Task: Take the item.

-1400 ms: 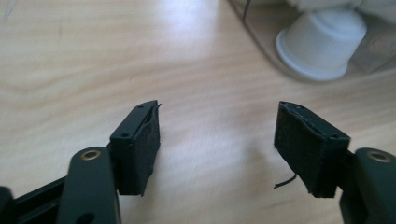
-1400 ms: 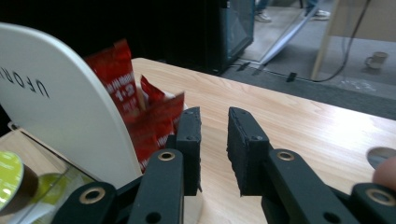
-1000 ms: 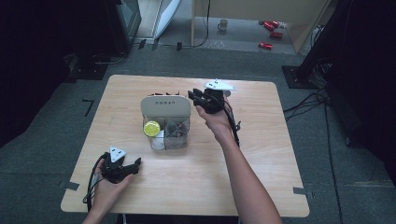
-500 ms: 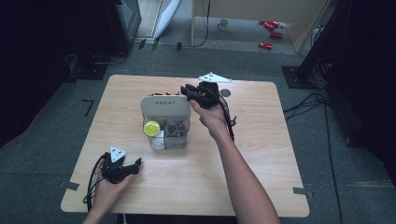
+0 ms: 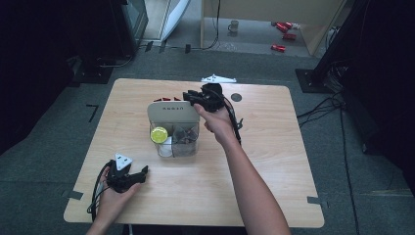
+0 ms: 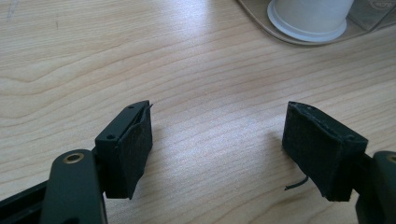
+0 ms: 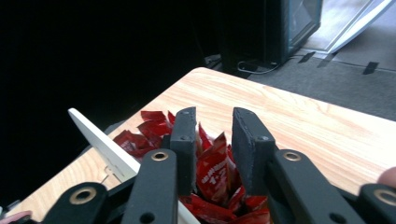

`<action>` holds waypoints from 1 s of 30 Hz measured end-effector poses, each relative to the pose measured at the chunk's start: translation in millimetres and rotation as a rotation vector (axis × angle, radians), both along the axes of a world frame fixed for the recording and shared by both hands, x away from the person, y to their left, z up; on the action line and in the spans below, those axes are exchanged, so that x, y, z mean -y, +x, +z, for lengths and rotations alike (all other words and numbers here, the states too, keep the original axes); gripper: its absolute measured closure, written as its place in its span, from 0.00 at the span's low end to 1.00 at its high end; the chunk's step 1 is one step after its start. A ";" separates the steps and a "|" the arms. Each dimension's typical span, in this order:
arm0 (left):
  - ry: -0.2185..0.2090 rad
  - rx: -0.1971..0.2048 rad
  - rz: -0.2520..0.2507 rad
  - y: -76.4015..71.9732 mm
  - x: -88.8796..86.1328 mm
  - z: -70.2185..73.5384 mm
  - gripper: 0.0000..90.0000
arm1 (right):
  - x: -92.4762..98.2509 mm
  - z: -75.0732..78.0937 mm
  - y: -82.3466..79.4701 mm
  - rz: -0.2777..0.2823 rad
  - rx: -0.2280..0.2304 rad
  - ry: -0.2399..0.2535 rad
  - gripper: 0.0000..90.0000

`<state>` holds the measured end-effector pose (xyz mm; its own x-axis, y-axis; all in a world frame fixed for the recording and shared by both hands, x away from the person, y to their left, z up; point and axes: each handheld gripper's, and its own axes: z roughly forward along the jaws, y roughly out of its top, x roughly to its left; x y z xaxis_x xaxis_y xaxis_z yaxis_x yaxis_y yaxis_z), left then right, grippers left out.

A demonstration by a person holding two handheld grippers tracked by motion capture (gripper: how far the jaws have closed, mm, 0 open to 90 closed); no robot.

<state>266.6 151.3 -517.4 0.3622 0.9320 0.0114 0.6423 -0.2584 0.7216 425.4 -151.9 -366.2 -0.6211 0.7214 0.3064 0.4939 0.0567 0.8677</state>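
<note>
A beige organizer box (image 5: 169, 110) stands mid-table, with clear front compartments (image 5: 185, 141) and a yellow round lid (image 5: 158, 134). Red sachets (image 5: 167, 99) fill its back compartment. My right gripper (image 5: 191, 97) hangs over that back compartment. In the right gripper view its jaws stand narrow (image 7: 214, 116), with one red sachet (image 7: 212, 164) upright between the pads, beside the box's white wall (image 7: 100, 142). My left gripper (image 5: 142, 172) rests near the table's front left, open over bare wood (image 6: 217, 135).
The table's far edge and a dark floor lie just behind the organizer. A round dark spot (image 5: 236, 97) marks the table at the back right. A white cup base (image 6: 308, 18) stands ahead of the left gripper. Bare wood (image 5: 274, 147) stretches to the right.
The right gripper has moved left and a little up, from beside the organizer to over its back compartment. The left gripper has stayed in place.
</note>
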 end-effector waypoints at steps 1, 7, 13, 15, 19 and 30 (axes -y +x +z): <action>0.000 0.000 0.000 0.0 0.0 0.0 0.28 | -0.1 0.4 0.0 0.004 0.001 -0.004 0.84; 0.000 0.000 -0.001 0.0 0.1 0.0 0.28 | 1.2 0.2 -2.0 0.032 0.003 -0.042 0.96; 0.002 0.000 -0.003 0.2 0.2 0.1 0.28 | 2.1 -0.8 -7.4 0.052 0.037 -0.067 1.00; 0.002 0.000 -0.004 0.2 0.2 0.1 0.28 | 2.3 -1.9 -10.2 0.048 0.049 -0.070 1.00; 0.001 0.000 -0.004 0.1 0.3 0.1 0.28 | 3.4 -4.1 -14.3 0.052 0.063 -0.066 1.00; 0.000 0.001 -0.004 0.1 0.4 0.0 0.28 | 0.4 -2.7 -18.5 0.006 0.102 -0.098 1.00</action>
<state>266.7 150.9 -517.4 0.3656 0.9307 0.0115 0.6405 -0.2606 0.7224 406.9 -152.4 -368.9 -0.6498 0.7410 0.1691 0.4024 0.1466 0.9037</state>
